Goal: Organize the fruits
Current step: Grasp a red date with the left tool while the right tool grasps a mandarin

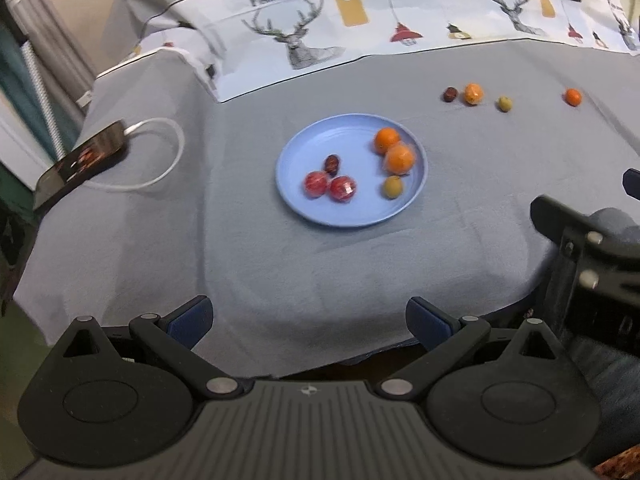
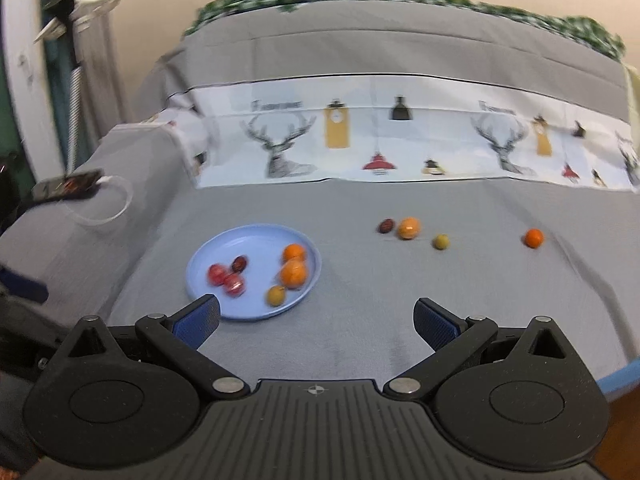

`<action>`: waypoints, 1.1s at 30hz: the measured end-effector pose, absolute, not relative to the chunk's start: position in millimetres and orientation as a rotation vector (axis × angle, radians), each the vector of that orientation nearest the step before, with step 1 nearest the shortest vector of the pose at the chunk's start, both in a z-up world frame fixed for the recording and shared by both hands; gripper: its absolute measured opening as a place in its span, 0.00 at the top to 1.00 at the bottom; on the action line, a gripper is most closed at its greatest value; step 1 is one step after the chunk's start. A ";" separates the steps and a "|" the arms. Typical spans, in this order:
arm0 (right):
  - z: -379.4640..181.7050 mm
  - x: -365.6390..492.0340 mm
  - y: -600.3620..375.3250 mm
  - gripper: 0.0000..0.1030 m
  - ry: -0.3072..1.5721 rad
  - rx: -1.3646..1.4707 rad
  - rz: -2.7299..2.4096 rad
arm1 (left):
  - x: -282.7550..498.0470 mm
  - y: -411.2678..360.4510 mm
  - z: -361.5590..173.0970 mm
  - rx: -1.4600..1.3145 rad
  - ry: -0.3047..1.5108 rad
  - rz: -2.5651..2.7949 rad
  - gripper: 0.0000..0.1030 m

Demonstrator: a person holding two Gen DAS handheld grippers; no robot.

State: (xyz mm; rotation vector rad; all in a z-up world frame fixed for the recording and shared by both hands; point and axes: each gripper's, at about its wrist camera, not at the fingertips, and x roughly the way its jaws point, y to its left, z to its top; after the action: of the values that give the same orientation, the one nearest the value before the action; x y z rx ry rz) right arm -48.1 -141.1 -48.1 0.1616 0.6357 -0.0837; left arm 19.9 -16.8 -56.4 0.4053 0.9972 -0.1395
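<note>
Both tongs, left [image 1: 308, 322] and right [image 2: 316, 324], gape empty; next, reach ahead-right for the four loose fruits [image 2: 408, 228] beyond the plate [image 2: 208, 252].

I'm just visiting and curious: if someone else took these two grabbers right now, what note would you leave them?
Left gripper: open, empty, near the table edge.
Right gripper: open, empty.
Blue plate holds six fruits: two red, one dark, two orange, one green.
Left on the cloth: dark fruit, orange fruit, green fruit, small orange fruit.
These four probably go onto the plate.
</note>
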 end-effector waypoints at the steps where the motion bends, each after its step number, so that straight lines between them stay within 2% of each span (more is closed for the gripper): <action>1: -49.6 -47.0 -147.9 0.01 0.632 0.174 -0.101 | 23.9 -23.0 -55.3 0.407 0.993 -0.144 0.00; 11: -84.9 -30.8 -259.2 0.01 0.636 0.275 -0.375 | 105.4 -117.5 -66.6 0.460 0.929 -0.214 0.00; 18: -133.5 25.4 -354.0 0.01 0.707 0.368 -0.493 | 211.7 -195.7 -115.0 0.479 0.977 -0.259 0.00; 25: -181.4 93.1 -421.7 0.01 0.753 0.436 -0.627 | 300.1 -233.9 -171.0 0.554 0.966 -0.280 0.00; 33: -226.0 162.9 -459.2 0.01 0.780 0.306 -0.640 | 337.7 -263.4 -213.3 0.638 0.946 -0.474 0.03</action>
State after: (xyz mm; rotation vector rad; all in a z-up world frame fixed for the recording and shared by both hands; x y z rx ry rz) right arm 162.9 -459.2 -226.0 0.3063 0.7803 -0.6403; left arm 337.7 -263.4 -213.3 0.6384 0.9460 -0.4740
